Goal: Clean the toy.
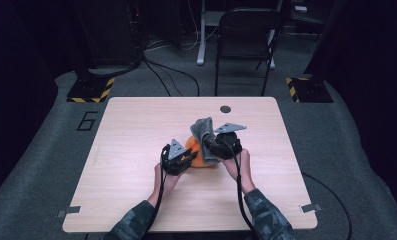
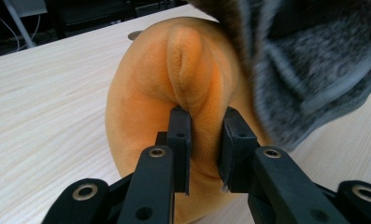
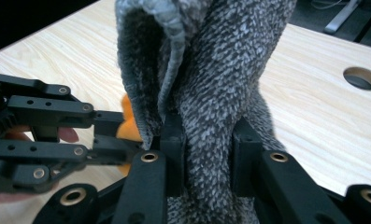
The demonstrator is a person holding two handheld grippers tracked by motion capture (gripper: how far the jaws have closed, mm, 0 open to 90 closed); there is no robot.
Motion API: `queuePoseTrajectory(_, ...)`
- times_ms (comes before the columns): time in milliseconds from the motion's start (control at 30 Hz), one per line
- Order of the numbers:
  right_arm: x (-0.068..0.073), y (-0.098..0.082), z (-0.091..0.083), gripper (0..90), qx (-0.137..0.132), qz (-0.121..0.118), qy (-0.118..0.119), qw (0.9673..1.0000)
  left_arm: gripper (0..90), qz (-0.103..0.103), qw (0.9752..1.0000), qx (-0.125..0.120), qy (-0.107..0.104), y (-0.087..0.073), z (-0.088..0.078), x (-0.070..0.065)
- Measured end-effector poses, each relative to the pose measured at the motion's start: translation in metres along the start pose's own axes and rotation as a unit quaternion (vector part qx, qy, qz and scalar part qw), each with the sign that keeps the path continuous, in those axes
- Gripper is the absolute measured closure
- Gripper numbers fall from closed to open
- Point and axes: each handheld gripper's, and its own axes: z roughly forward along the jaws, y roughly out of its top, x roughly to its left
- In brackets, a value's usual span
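An orange plush cushion (image 1: 198,156) lies on the wooden table (image 1: 136,130) between my two hands. My left gripper (image 1: 188,157) is shut on a raised fold of the orange cushion (image 2: 192,84), the black pads pinching it from both sides. A grey knitted cloth (image 1: 204,131) drapes over the cushion's right side and rises above it. My right gripper (image 1: 209,146) is shut on a bunch of the grey cloth (image 3: 211,93), which stands up between its jaws. The left gripper (image 3: 109,133) shows at the left of the right gripper view, with orange plush behind it.
A round cable hole (image 1: 225,109) sits in the table near its far edge. Beyond the table stand a black folding chair (image 1: 246,35) and cables on the grey floor. Metal clips (image 1: 310,207) mark the table's near corners.
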Motion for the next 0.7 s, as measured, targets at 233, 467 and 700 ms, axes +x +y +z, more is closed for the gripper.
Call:
queuePoseTrajectory(233, 0.009, -0.001, 0.006, 71.3, -0.012, -0.034, -0.012, 0.9993, 76.2, -0.001, 1.0, -0.001, 0.0, 0.0, 0.001, 0.0)
queuePoseTrajectory(467, 0.004, -0.005, 0.009, 72.4, 0.007, -0.044, -0.027, 0.9986, 76.2, 0.006, 1.0, 0.004, -0.005, 0.0, 0.002, 0.0)
queuePoseTrajectory(700, -0.014, -0.016, 0.01, 72.4, 0.022, -0.021, -0.028, 0.9991, 76.3, 0.003, 1.0, 0.004, -0.009, -0.002, 0.003, 0.0)
